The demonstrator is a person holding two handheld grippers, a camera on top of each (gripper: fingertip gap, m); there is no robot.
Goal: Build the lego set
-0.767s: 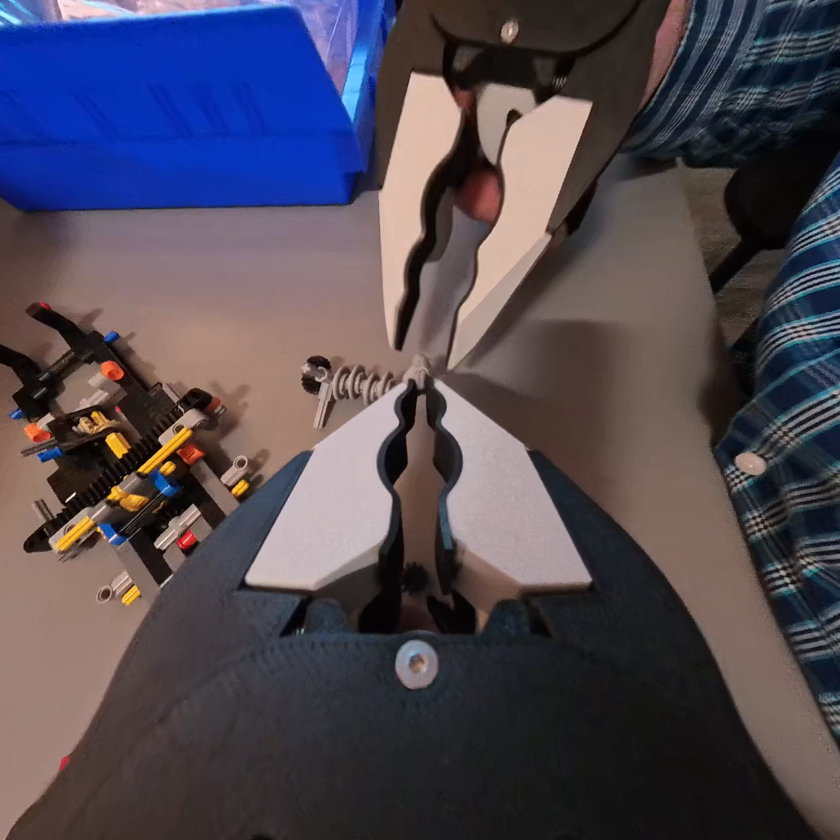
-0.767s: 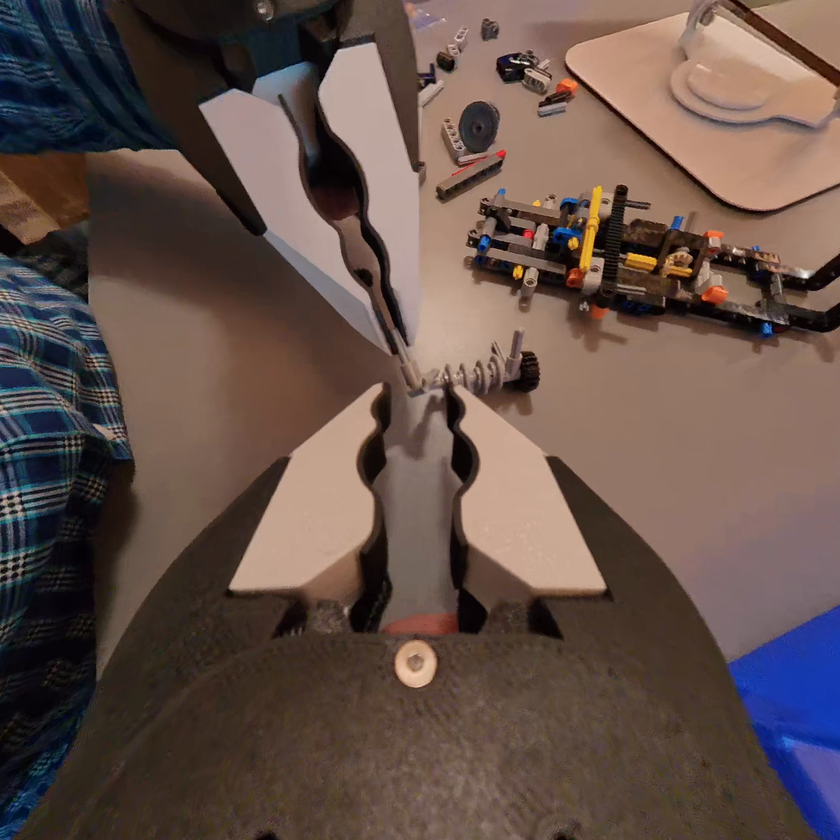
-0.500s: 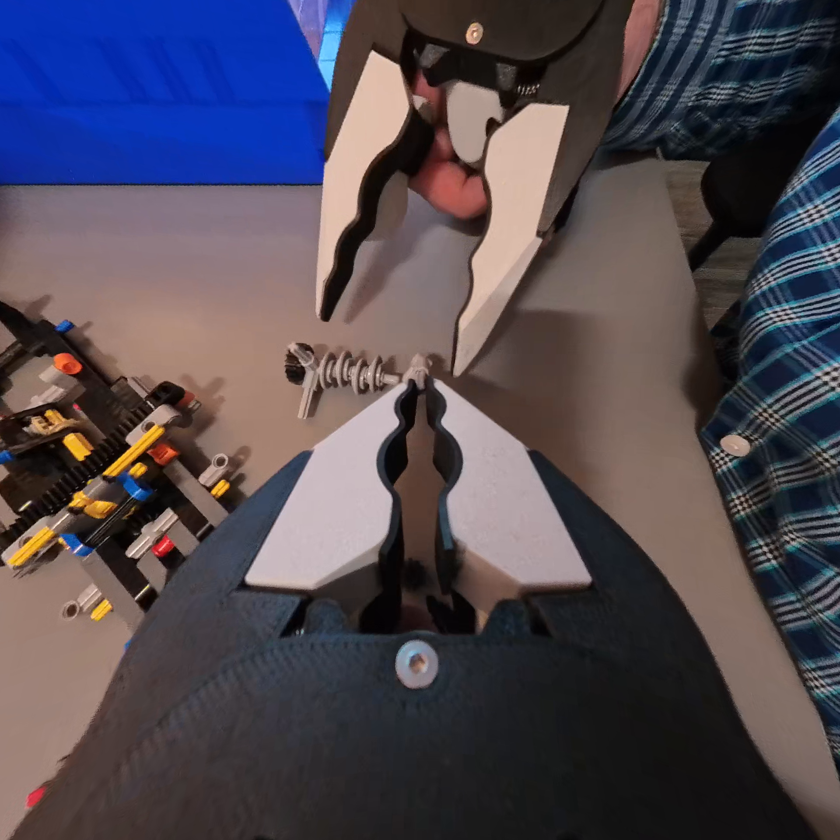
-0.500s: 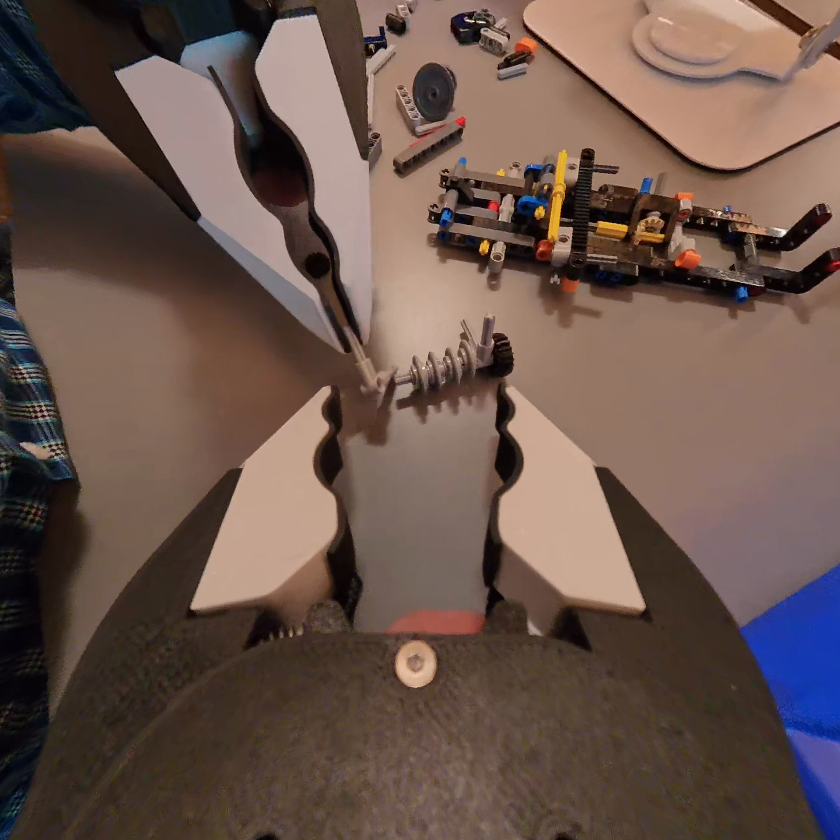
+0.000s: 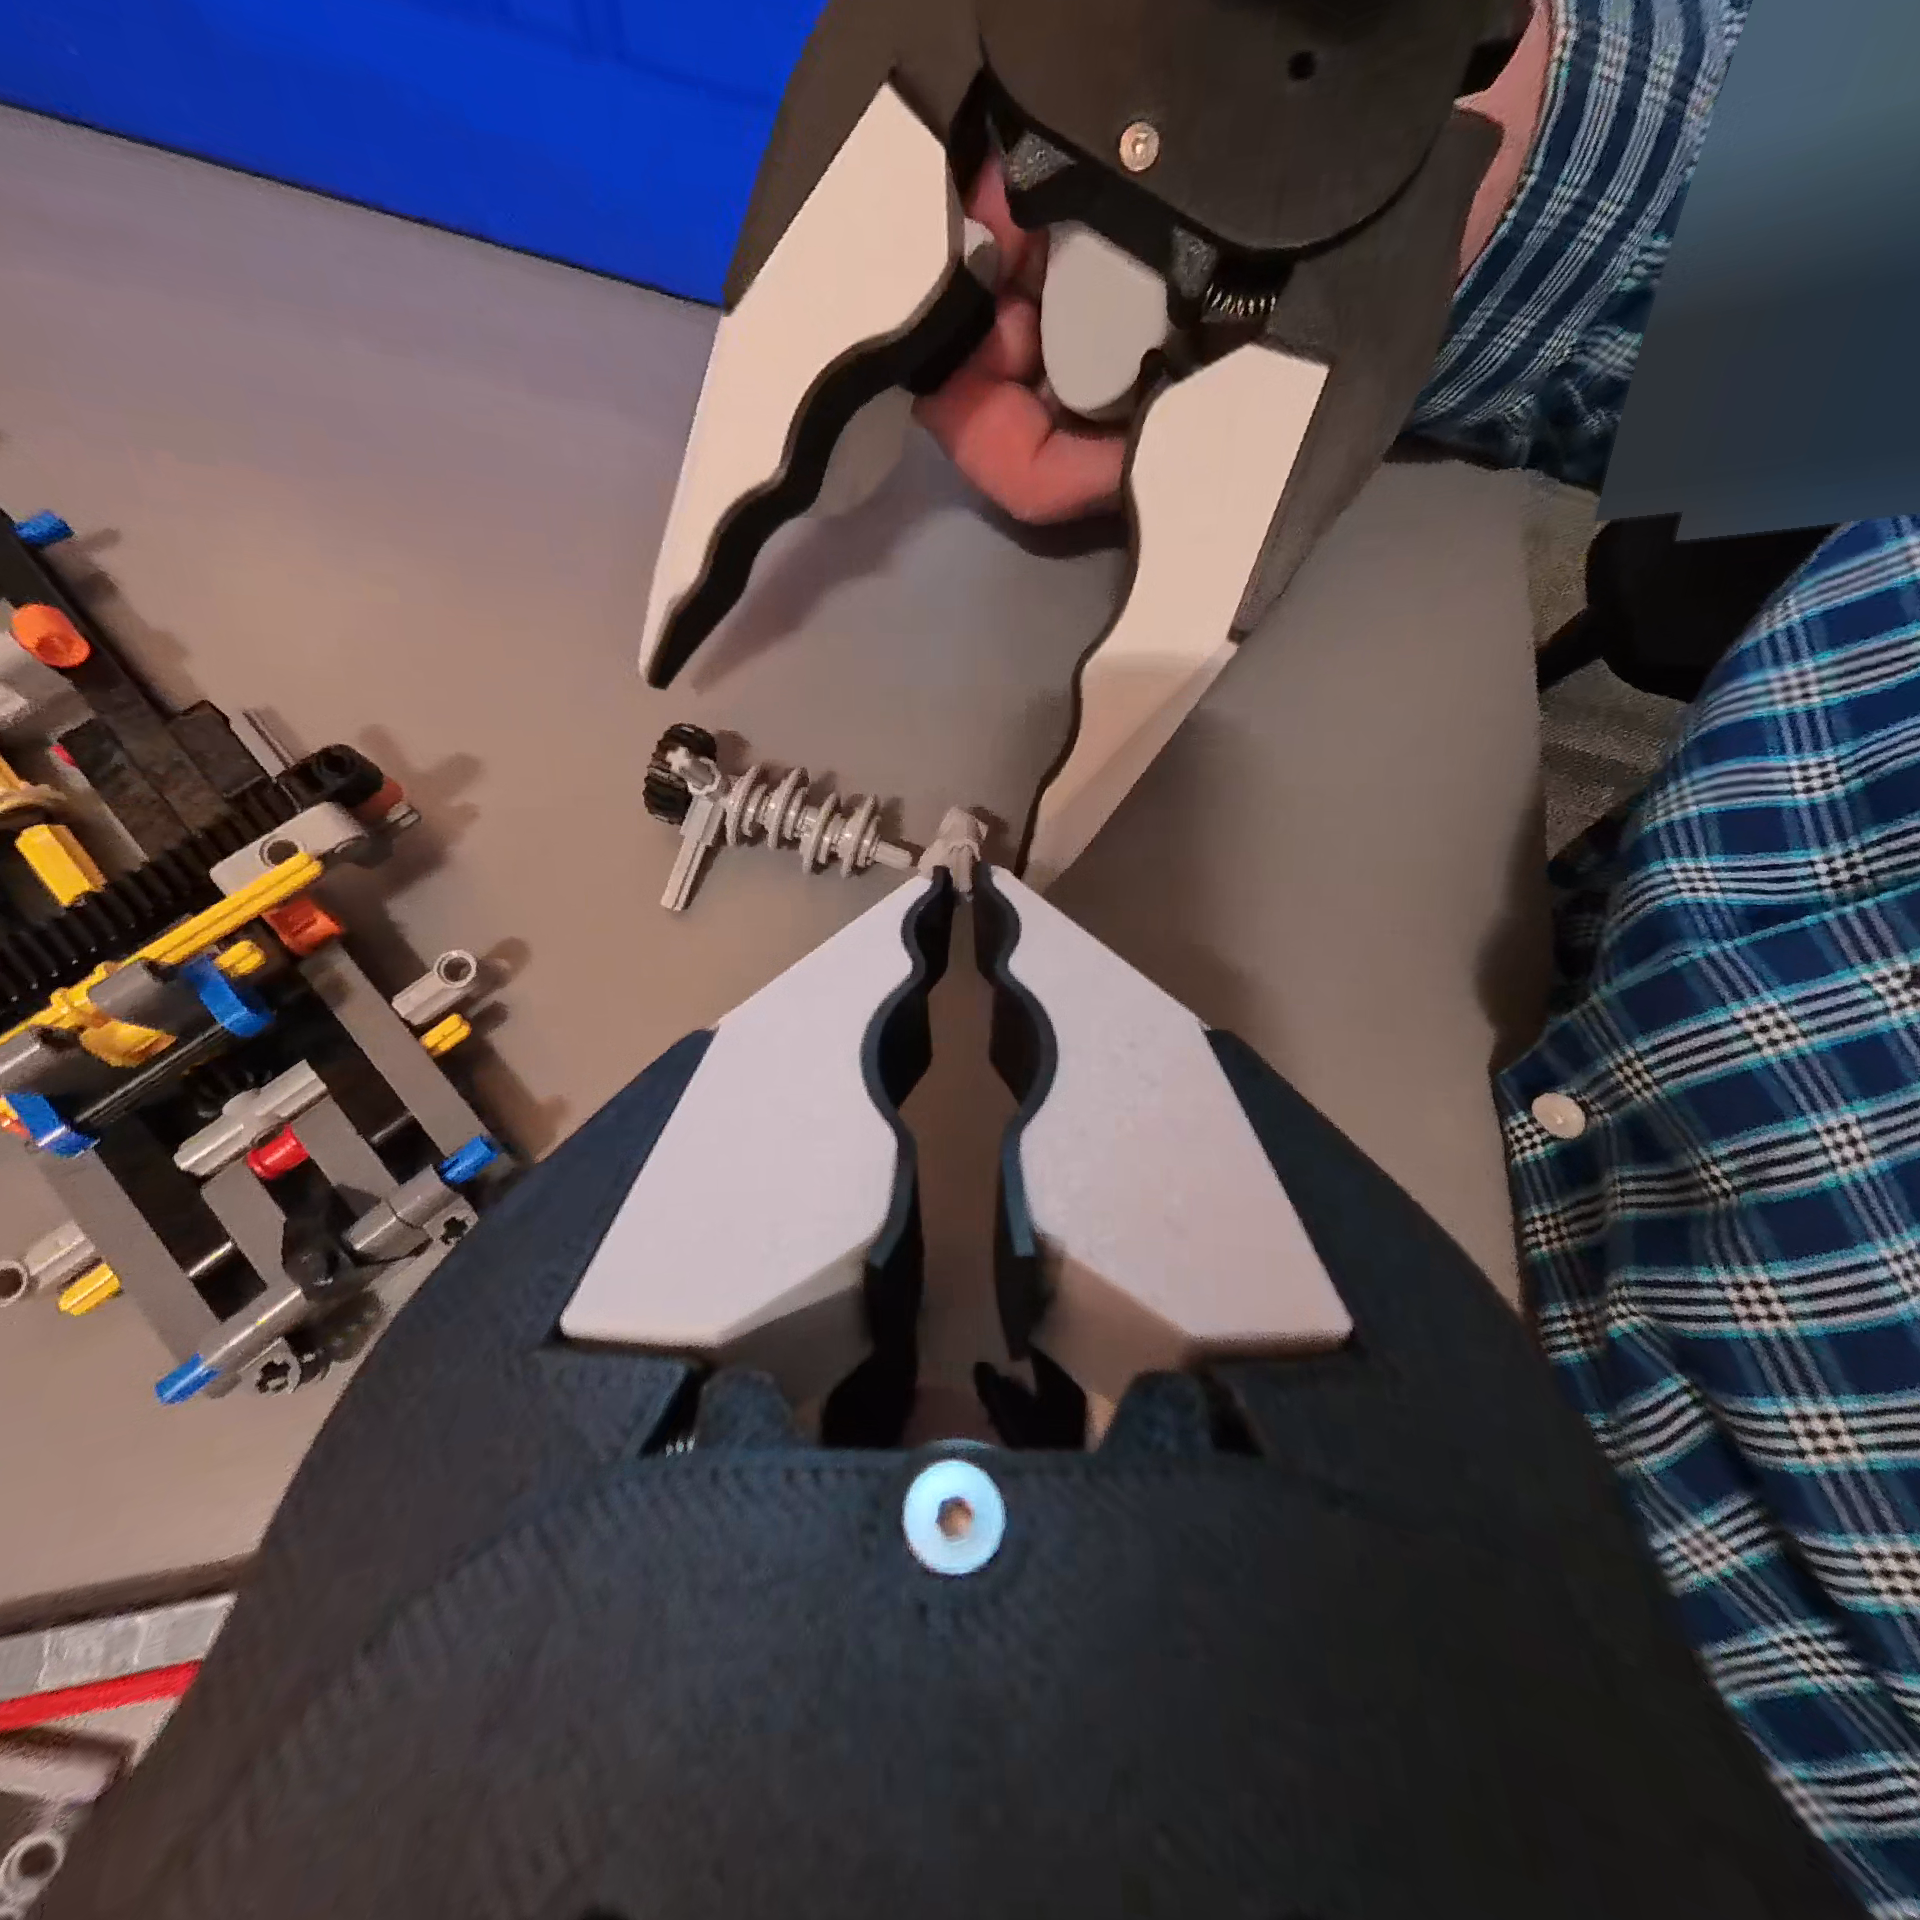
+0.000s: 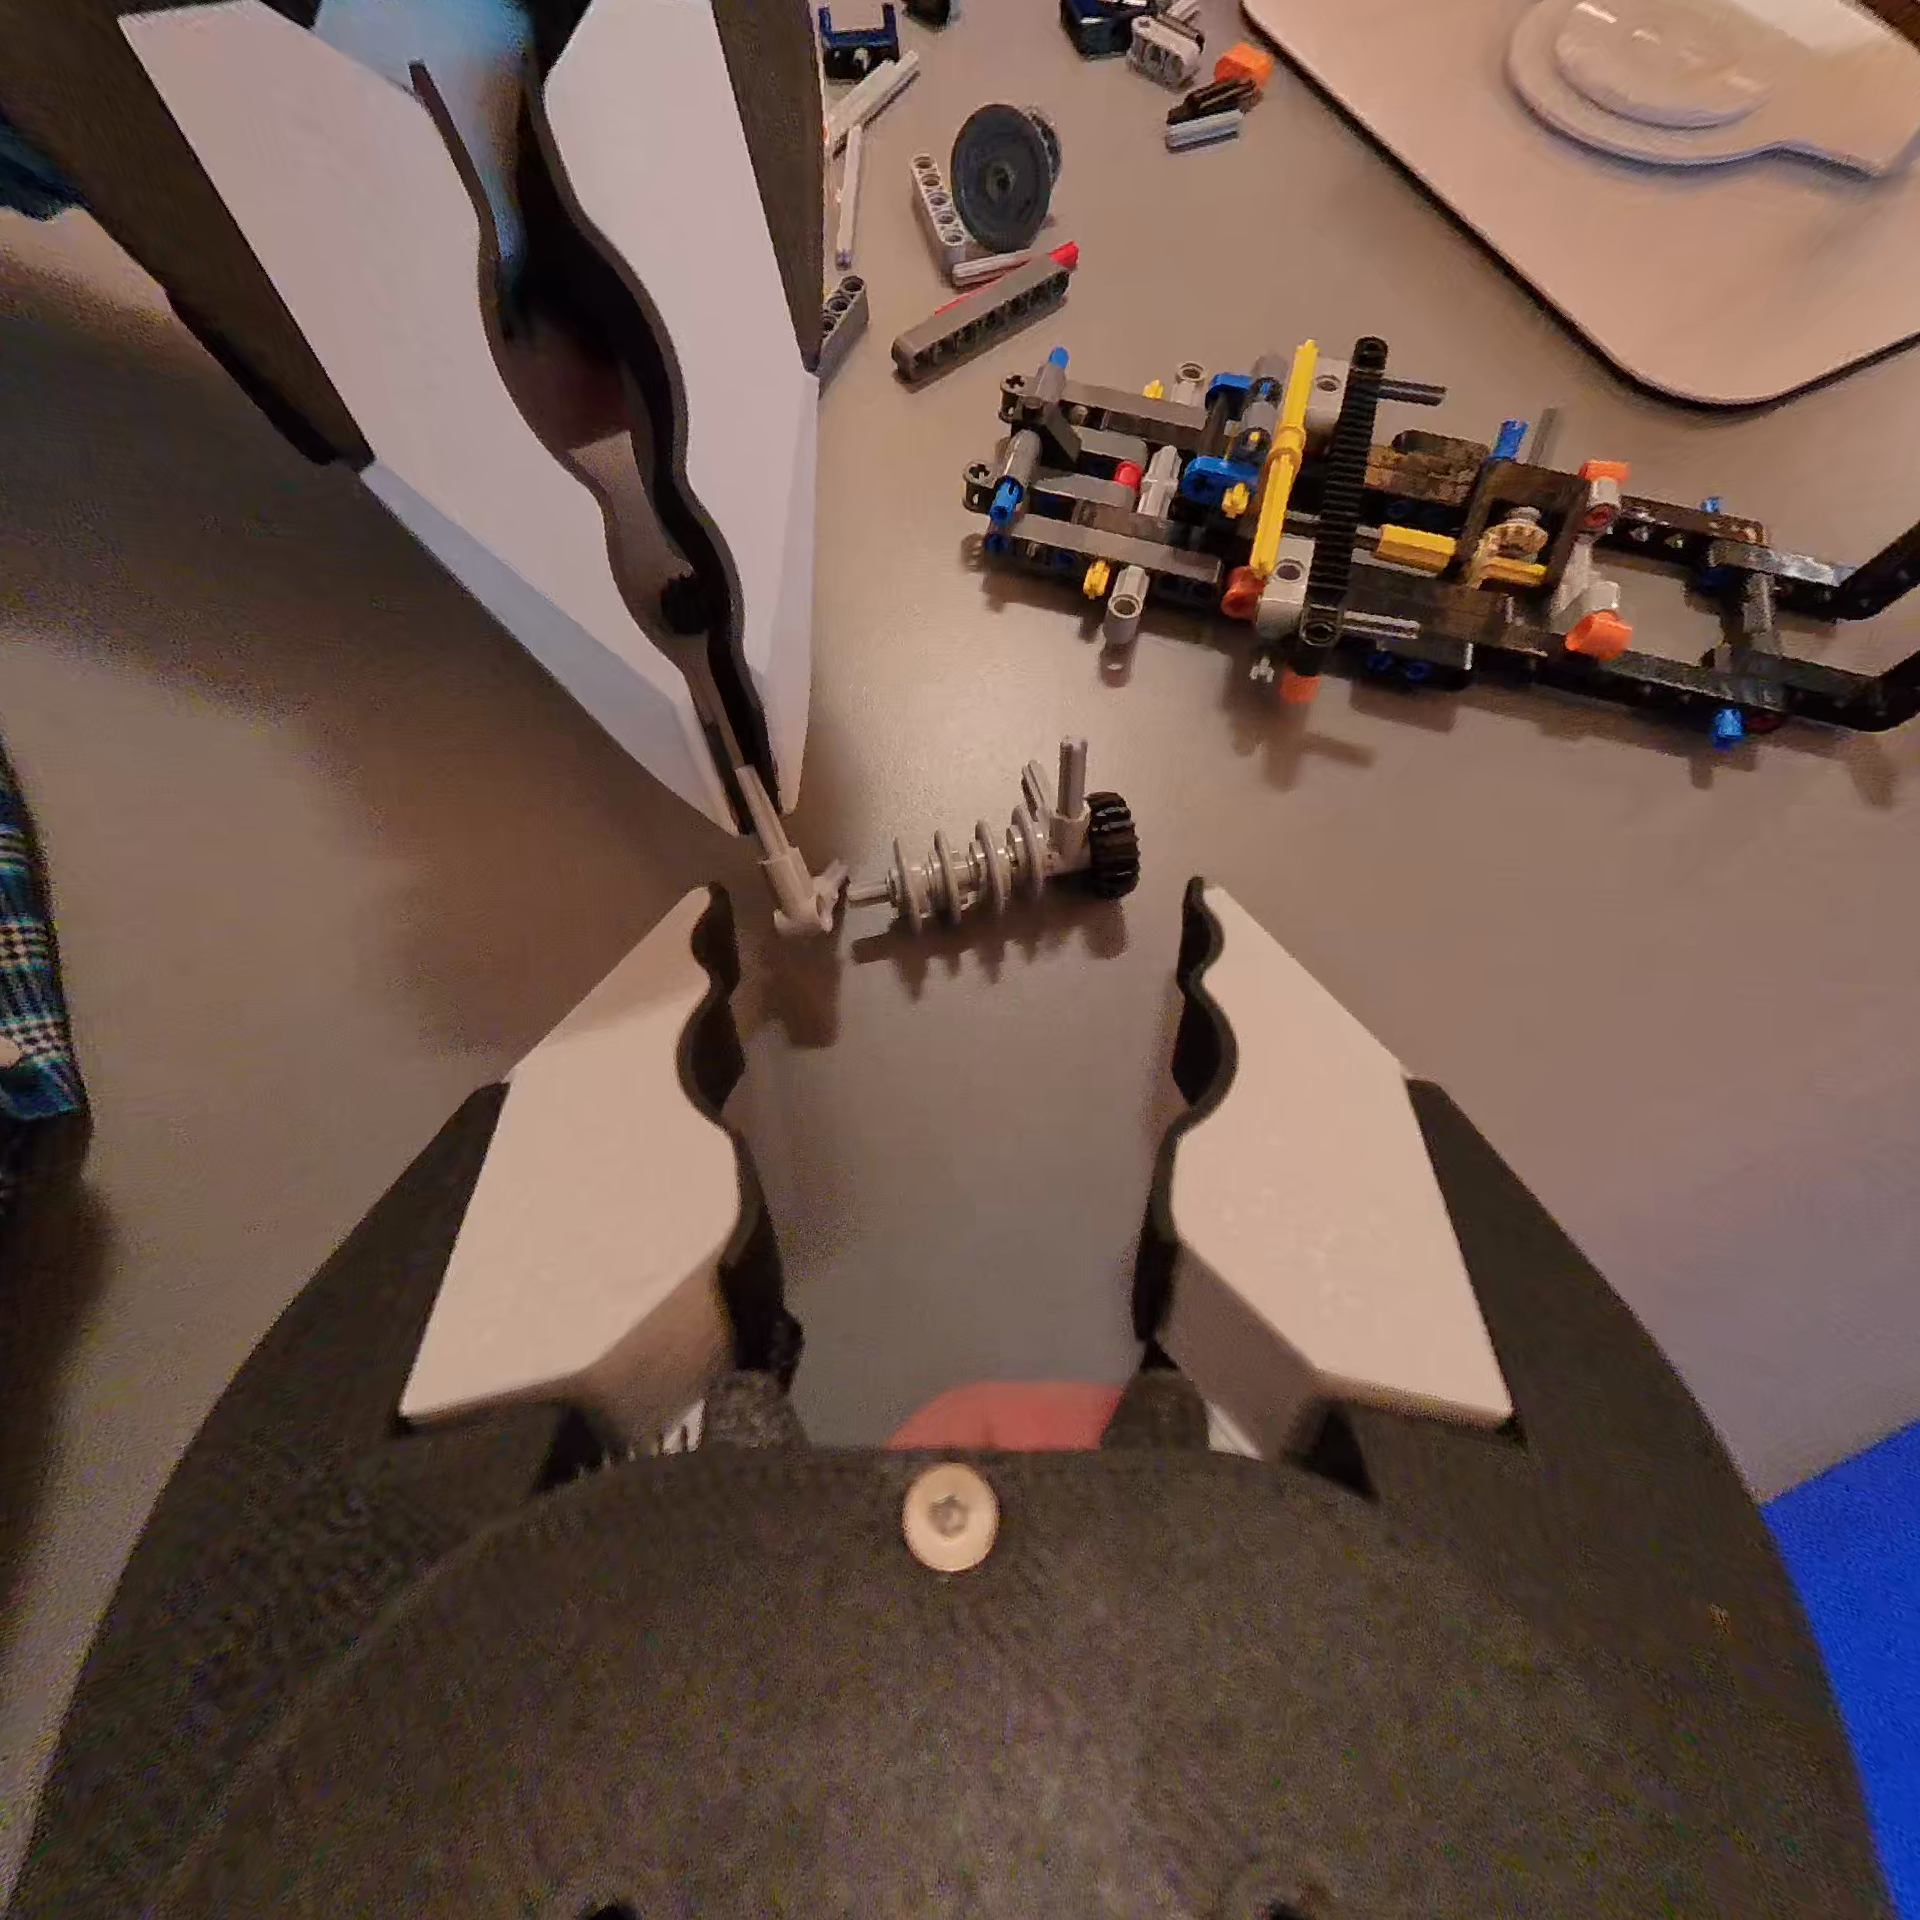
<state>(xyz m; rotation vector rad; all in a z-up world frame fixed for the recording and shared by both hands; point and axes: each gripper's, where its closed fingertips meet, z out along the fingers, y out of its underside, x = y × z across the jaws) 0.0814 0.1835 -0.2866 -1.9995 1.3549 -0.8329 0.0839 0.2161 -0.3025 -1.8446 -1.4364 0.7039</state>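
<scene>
A grey worm-gear axle (image 5: pixel 795 821) with a small black gear (image 5: pixel 677 771) on its far end lies on the grey table. My left gripper (image 5: pixel 961 888) is shut on a thin grey pin with a small connector (image 5: pixel 961 844), held at the near end of that axle. In the right wrist view the left gripper (image 6: pixel 764 810) comes down from the upper left, and its connector (image 6: pixel 805 899) meets the axle tip beside the worm gear (image 6: pixel 987 862). My right gripper (image 6: pixel 956 899) is open wide and empty, its jaws either side of the worm gear. It also shows in the left wrist view (image 5: pixel 852 764).
The part-built chassis (image 6: pixel 1351 520) of black, grey, yellow and blue pieces lies to the right, also in the left wrist view (image 5: pixel 156 987). Loose parts include a black wheel (image 6: pixel 997 177) and a grey beam (image 6: pixel 982 327). A white mat (image 6: pixel 1662 312), a blue bin (image 5: pixel 416 104) and a plaid sleeve (image 5: pixel 1766 1039) border the space. Left tips and right tips are each some 20 cm from the black wheel (image 6: pixel 997 177).
My right gripper has opened from nearly shut around the connector to wide open and drawn back a little. My left gripper has kept its hold on the pin.
</scene>
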